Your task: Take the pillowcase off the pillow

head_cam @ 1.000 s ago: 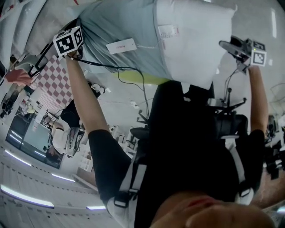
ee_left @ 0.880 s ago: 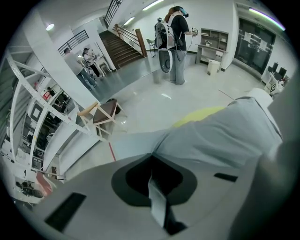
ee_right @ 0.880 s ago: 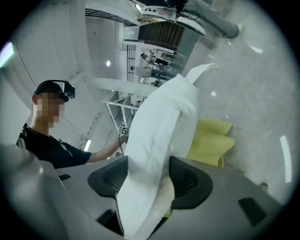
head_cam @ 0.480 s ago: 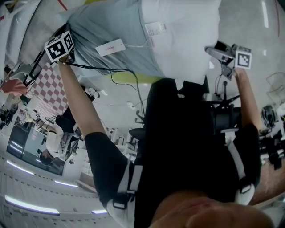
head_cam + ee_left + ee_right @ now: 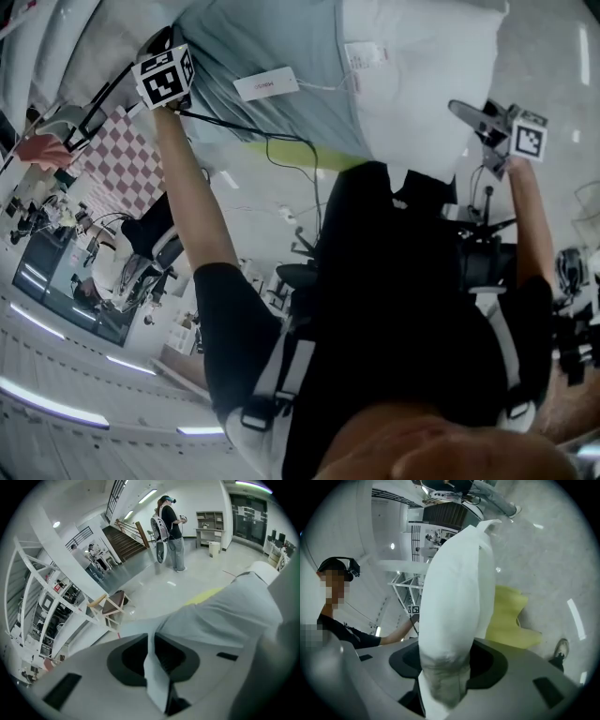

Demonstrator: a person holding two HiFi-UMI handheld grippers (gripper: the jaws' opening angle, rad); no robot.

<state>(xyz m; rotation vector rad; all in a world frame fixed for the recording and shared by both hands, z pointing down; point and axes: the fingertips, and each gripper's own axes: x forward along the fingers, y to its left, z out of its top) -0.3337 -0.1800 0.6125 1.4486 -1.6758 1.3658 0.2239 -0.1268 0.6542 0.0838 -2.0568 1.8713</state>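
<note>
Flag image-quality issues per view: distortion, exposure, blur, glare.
Head view: heavy fisheye bending, person's torso crushed to near black, ceiling light strips blown out. Left gripper view: dark round vignette, pillowcase fold soft up close, the hall behind sharp. Right gripper view: pillow near-white with little texture, its near end blurred; streaks of glare on the floor; mosaic patch at left.

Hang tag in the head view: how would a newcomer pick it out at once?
Start at the big pillow held across the top; its left part wears the pale blue pillowcase. On that blue cloth lies the hang tag, a white card on a thin string, unlike the label to its right, which sits on bare white pillow.
</note>
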